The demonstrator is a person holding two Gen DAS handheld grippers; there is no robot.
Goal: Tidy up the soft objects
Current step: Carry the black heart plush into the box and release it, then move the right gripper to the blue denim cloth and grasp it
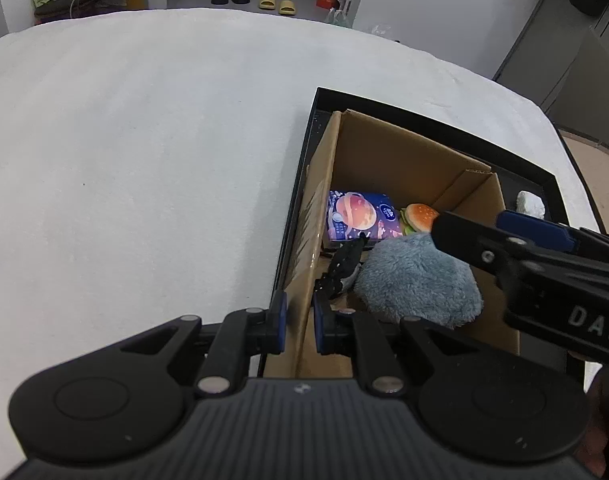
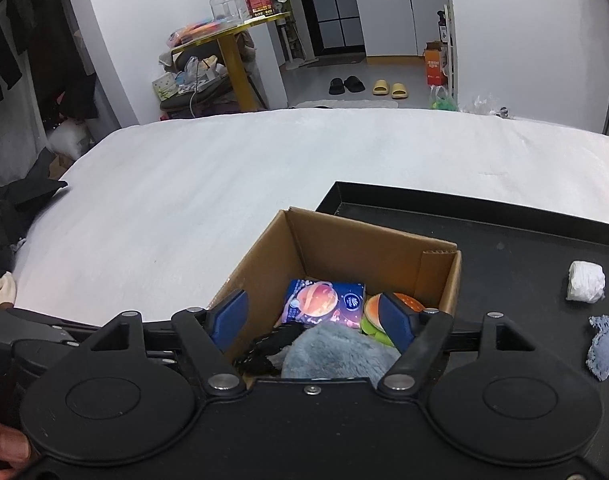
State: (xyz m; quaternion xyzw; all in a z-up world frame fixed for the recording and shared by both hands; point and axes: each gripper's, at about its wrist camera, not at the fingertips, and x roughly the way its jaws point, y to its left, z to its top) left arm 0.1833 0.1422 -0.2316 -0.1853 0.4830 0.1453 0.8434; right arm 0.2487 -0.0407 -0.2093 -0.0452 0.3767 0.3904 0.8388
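My left gripper (image 1: 299,326) is clenched on the near left wall of the cardboard box (image 1: 388,152), one blue pad outside the corrugated board and one inside, both pressing it. My right gripper (image 2: 312,322) stands released above the box's open top, jaws apart, nothing between the pads; seen from the left wrist it enters at 3 o'clock.

The box is plain brown corrugated card, square-cornered, flaps upright, and sits in the left part of a shallow black tray (image 2: 484,240) with a low raised rim. Inside it:
- a grey-blue plush (image 1: 418,280), rounded, long-piled and fluffy, at the near end;
- a black speckled fabric piece (image 1: 344,266), limp and crumpled, at 9 o'clock of the plush;
- a flat rectangular packet (image 1: 358,216) with glossy purple print and an orange planet, toward 12 o'clock;
- a soft burger toy (image 1: 419,216), tan bun with a green edge, just right of the packet.

On the tray floor, at 3 o'clock of the box and well apart from it, lie a white crumpled wad (image 2: 585,282) and a pale blue frayed cloth (image 2: 606,346).

The tray rests on a white, finely ribbed covering (image 2: 224,168). Beyond it at 12 o'clock: grey floor, black slippers (image 2: 346,85), yellow slippers (image 2: 390,89), an orange carton (image 2: 435,64), and a yellow-legged round table (image 2: 234,36) carrying jars.
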